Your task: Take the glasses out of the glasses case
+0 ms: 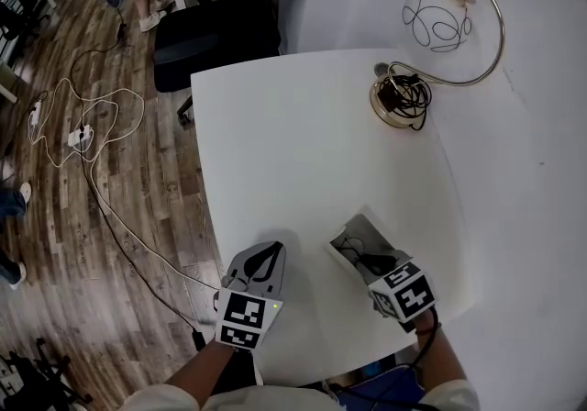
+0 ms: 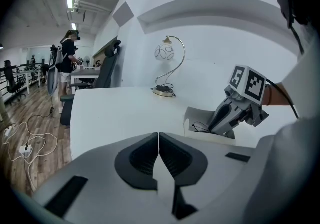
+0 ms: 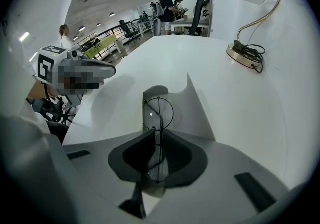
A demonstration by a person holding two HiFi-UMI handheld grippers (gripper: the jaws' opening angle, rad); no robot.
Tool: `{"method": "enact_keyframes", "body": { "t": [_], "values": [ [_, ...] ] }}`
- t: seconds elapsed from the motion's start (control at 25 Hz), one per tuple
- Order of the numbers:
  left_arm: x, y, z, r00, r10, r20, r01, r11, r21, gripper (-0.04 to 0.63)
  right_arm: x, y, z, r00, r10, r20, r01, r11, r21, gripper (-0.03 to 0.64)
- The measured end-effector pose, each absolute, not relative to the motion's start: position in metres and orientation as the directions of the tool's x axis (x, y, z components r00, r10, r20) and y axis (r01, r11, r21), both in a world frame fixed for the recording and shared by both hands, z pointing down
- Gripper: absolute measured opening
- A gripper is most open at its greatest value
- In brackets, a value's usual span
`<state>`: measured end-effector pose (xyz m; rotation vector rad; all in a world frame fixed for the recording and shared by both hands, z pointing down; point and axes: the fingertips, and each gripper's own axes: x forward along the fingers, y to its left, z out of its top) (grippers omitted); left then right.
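An open white glasses case (image 1: 370, 227) lies near the table's front edge, its lid standing up (image 3: 196, 112). Thin round wire glasses (image 3: 161, 112) stick up out of it. My right gripper (image 3: 156, 136) is shut on the glasses, one lens and the frame pinched between its jaws. In the head view the right gripper (image 1: 369, 262) reaches down into the case. The left gripper view shows the case (image 2: 194, 118) with the glasses (image 2: 200, 128) under that gripper. My left gripper (image 1: 268, 255) rests left of the case, shut on nothing (image 2: 158, 136).
A brass desk lamp (image 1: 400, 97) with a coiled cord stands at the table's far right (image 3: 245, 51). A black office chair (image 1: 197, 38) is beyond the far edge. Cables and a power strip (image 1: 81, 135) lie on the wooden floor to the left. People stand far off.
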<state>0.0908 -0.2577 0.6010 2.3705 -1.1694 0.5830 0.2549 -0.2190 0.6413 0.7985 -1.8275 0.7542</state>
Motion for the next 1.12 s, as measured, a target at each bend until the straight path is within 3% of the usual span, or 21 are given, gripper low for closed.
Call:
{"method": "enact_keyframes", "body": {
  "t": [0.48, 1.12],
  "values": [
    [0.098, -0.256, 0.600, 0.575, -0.615, 0.540, -0.799, -0.563, 0.211, 0.021, 0.255, -0.221, 0.646, -0.336, -0.179, 0.925, -0.791, 0.586, -0.174, 0.057],
    [0.097, -0.238, 0.580, 0.593, -0.610, 0.525, -0.784, -0.587, 0.202, 0.021, 0.267, -0.224, 0.630, -0.217, -0.344, 0.914, -0.837, 0.547, 0.008, 0.040]
  ]
}}
